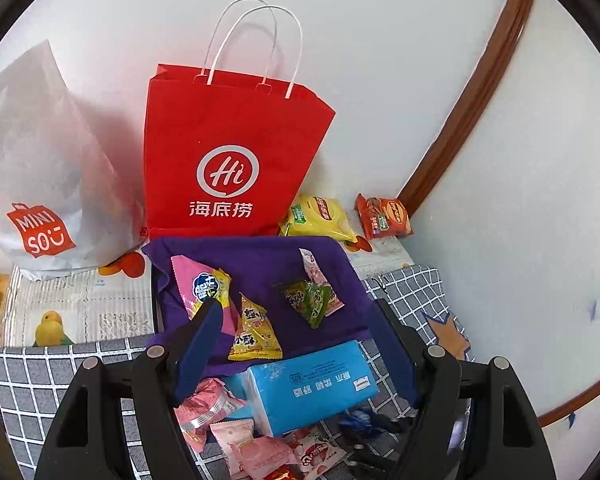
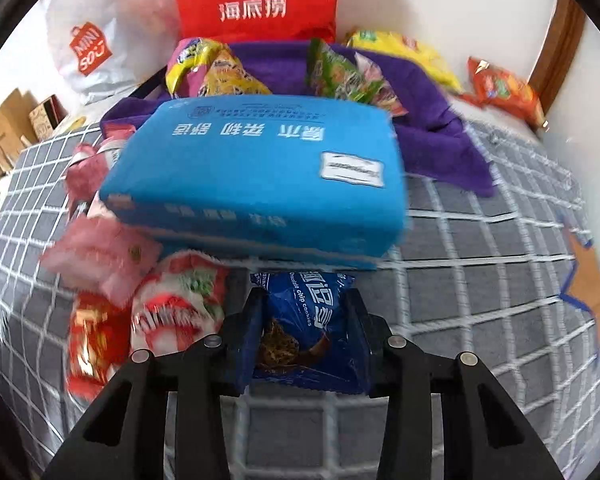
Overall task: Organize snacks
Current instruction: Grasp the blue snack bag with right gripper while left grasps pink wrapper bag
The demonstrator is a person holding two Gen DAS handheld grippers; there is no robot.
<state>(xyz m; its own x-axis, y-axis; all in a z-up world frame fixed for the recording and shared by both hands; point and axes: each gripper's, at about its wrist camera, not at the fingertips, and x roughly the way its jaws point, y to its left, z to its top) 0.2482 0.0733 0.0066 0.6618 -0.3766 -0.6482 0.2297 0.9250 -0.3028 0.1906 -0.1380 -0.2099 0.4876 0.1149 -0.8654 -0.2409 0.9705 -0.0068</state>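
- Two carrier bags stand against the white wall at the back: a red paper bag (image 1: 232, 152) with white handles, and beside it, on its left in the left wrist view, a grey plastic bag (image 1: 40, 168).
- Underfoot of everything lies a grey cloth with a white grid (image 2: 480, 240), spread over a surface whose kind I cannot tell; further back a sheet printed with fruit and a yellow bird (image 1: 80, 304) shows.
- A brown wooden trim (image 1: 472, 96) runs up the wall on the right.
- A purple cloth (image 1: 260, 264) lies in front of the red bag, with several small snack packets on it.
- A yellow packet (image 1: 320, 216) and an orange packet (image 1: 384, 216) lie beside the red bag, near the wall.
- A blue tissue pack (image 2: 260, 176) lies partly on the purple cloth's near edge, pink and red snack packets heaped at its left.
- The right tongs (image 2: 304, 320) pinch a dark blue cookie packet (image 2: 308, 308) just in front of the tissue pack.
- The left tongs (image 1: 300, 320) hang spread wide above the pile, holding nothing.
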